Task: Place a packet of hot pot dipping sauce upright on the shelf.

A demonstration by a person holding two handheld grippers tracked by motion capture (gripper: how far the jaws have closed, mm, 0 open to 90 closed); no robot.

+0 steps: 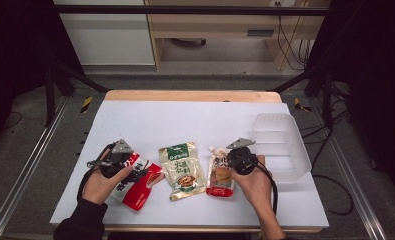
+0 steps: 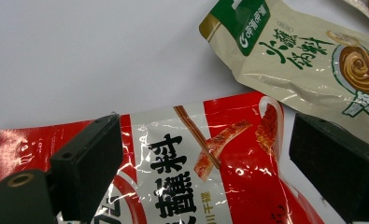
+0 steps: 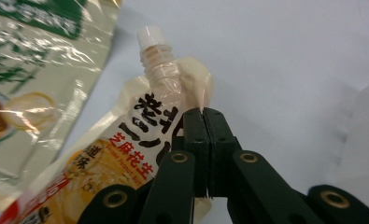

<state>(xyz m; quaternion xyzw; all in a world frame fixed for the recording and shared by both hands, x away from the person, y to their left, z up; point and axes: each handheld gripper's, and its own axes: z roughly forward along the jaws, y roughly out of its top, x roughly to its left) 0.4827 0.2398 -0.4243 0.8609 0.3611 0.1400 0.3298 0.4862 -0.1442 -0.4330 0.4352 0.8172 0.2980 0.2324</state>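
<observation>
Nearest the person, the right gripper has its jaws pinched tight on the upper edge of the spout pouch, just beside the white screw cap; the pouch lies on the bench at the right end of a row of three packets. It looks soft and floppy, probably a sauce or paste that will sag and swing below the grip, and the glossy film may slide between the pads, so the stiffer seam by the spout seems the safest hold (a pinch on the belly would only squeeze the filling). Its print is Chinese in black and red, with a small Latin line I cannot make out. The left gripper hovers over the red packet with jaws wide, one at each side and not pressing; this flat, crinkly bag bears large black characters, one of them 料, and a picture of chopsticks with red strips. Between the two lies the beige packet, with a green header panel and green brush characters beside a bowl picture. Farther right stands a clear plastic tray, a likely place for the packets
</observation>
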